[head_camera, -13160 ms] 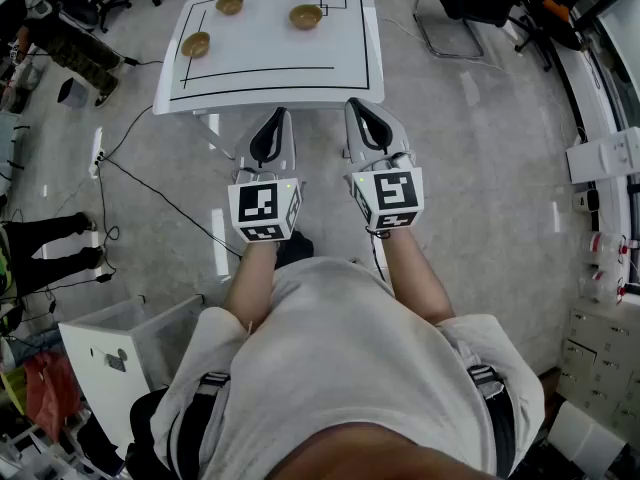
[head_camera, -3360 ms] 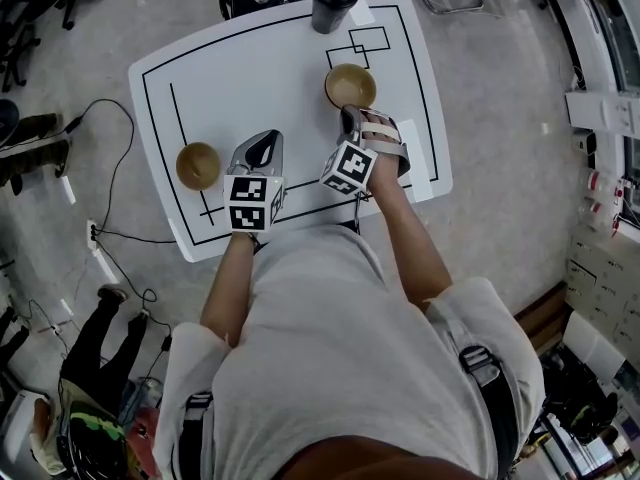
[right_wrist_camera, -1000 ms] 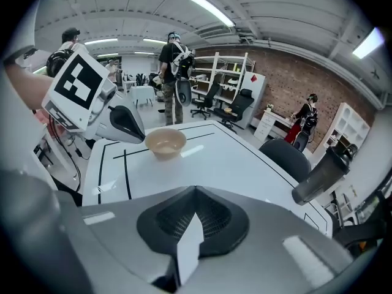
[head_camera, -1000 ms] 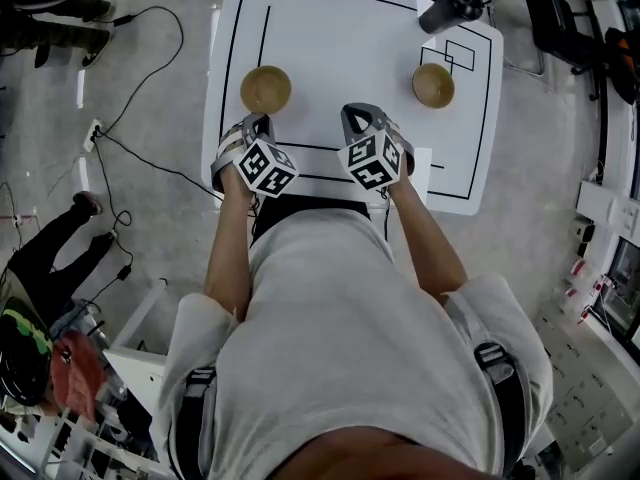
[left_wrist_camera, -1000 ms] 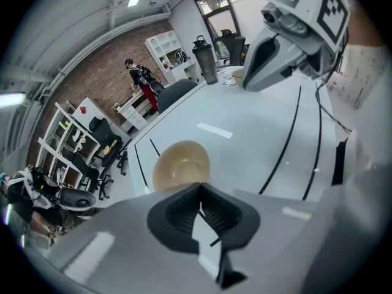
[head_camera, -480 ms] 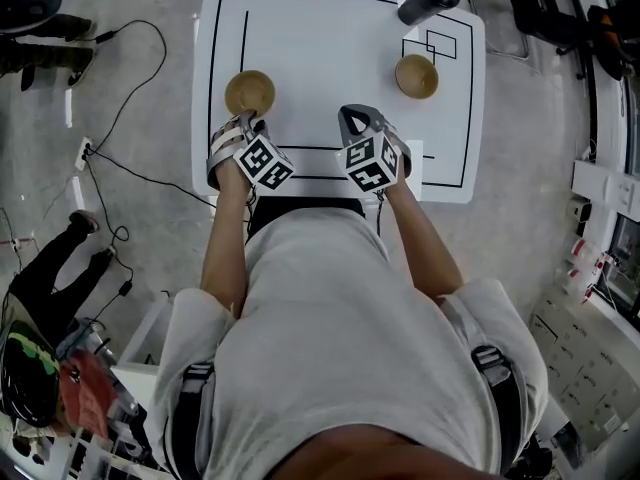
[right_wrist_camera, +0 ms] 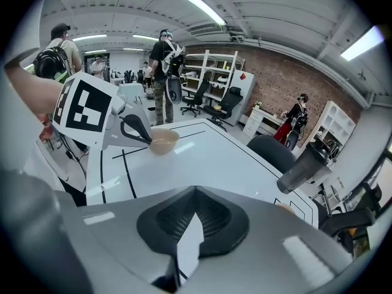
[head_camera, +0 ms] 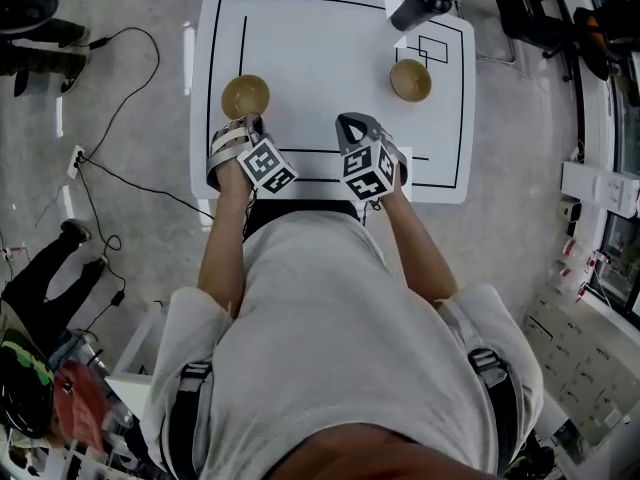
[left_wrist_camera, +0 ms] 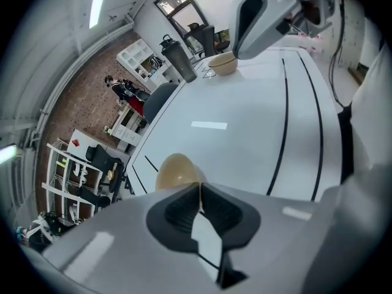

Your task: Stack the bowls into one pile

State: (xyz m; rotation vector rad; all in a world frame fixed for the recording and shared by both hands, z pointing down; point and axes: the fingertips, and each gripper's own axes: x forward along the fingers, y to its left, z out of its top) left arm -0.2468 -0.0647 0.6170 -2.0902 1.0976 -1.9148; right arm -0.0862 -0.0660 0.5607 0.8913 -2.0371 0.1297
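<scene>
Two tan bowls stand apart on the white table [head_camera: 320, 48]. One bowl [head_camera: 245, 96] is at the left and the other bowl [head_camera: 411, 79] is at the far right, by a small drawn square. My left gripper [head_camera: 252, 121] is shut, its tips right at the left bowl's near rim. In the left gripper view that bowl [left_wrist_camera: 177, 167] peeks over the closed jaws [left_wrist_camera: 200, 188]. Whether the tips touch the rim I cannot tell. My right gripper [head_camera: 347, 121] is shut and empty, over the table's near middle. From the right gripper view [right_wrist_camera: 195, 192] I see the left bowl [right_wrist_camera: 163, 141].
A dark tumbler [head_camera: 420, 6] stands at the table's far right corner, behind the right bowl. Black lines mark the tabletop. Cables [head_camera: 120, 168] lie on the floor left of the table. Office chairs and people stand beyond it [right_wrist_camera: 162, 72].
The left gripper has rolled a little beside the left bowl. The right gripper has shifted slightly. Neither bowl has moved on the table, and both jaws stay shut.
</scene>
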